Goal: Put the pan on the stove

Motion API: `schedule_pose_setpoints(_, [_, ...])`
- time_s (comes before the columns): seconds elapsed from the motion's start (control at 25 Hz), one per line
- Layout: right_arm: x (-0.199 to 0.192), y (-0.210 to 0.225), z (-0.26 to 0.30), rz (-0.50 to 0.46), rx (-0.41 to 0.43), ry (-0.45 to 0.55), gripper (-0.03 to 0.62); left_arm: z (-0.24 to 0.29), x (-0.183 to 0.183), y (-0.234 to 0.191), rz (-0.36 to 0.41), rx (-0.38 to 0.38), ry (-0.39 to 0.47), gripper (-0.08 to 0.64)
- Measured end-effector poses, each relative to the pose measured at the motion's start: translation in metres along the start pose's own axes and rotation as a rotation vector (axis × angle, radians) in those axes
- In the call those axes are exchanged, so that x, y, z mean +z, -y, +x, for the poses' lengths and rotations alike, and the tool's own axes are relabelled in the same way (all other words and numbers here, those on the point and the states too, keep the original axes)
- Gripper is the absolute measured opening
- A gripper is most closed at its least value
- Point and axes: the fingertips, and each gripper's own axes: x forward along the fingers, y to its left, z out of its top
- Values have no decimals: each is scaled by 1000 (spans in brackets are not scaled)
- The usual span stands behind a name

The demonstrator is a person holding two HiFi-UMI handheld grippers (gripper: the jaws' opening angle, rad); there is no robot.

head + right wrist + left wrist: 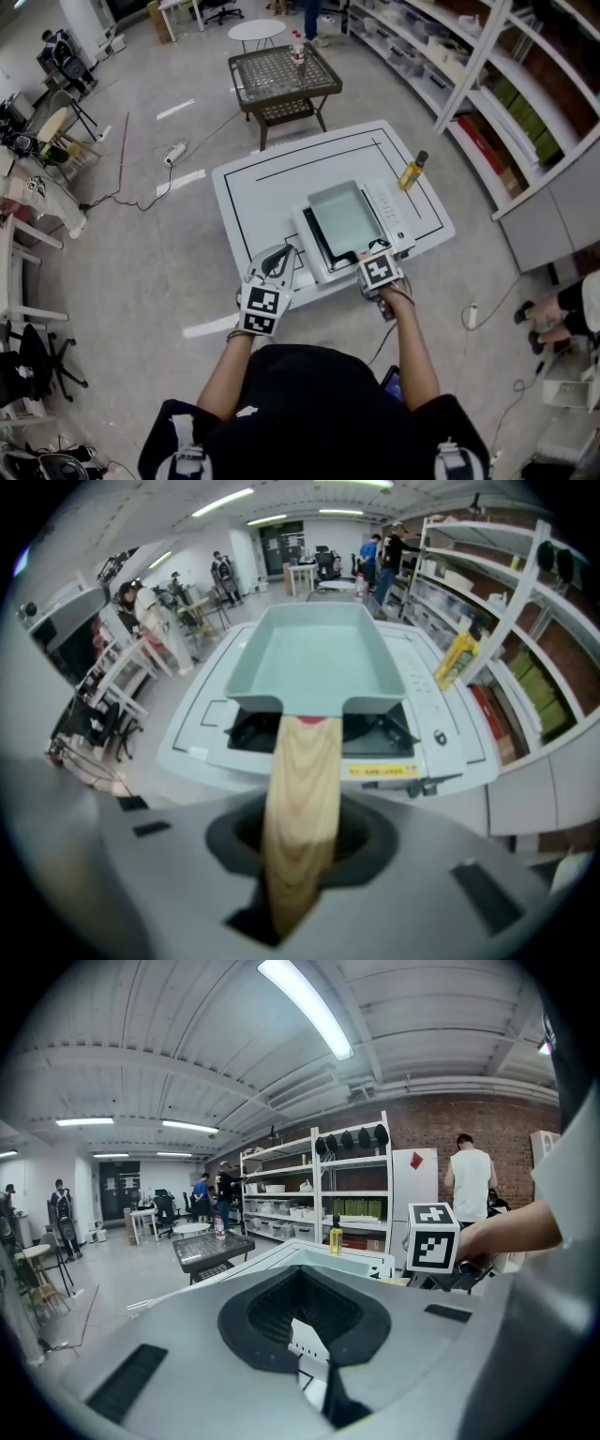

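On the stove [386,202] sits the pan [343,217], wooden handle [300,799] lying between the parted jaws of the right gripper [372,253], not clamped. Left of the stove, the left gripper [281,255] hovers closed and empty over the tabletop [253,187] edge.

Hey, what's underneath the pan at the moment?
The pan sits on the white stove. In the right gripper view a strip of black cooktop shows beneath its near edge; the rest of the cooktop is covered by the pan.
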Motion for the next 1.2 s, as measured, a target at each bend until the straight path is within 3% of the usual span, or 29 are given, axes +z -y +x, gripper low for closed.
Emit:
schedule_pose_setpoints(0.32, [9, -4, -11, 73, 34, 87, 137, -3, 0, -1, 7, -21, 1, 26])
schedule_pose_setpoints(0.68, [28, -2, -37, 134, -1, 235, 190, -10, 4, -6, 25, -61, 16, 26])
schedule_pose_setpoints(0.96, [57, -2, -96, 232, -67, 489, 189, -20, 11, -11, 43, -92, 35, 26])
schedule_pose_setpoints(1.2, [78, -21, -148, 270, -115, 664, 59, -33, 35, -16, 50, -122, 85, 26])
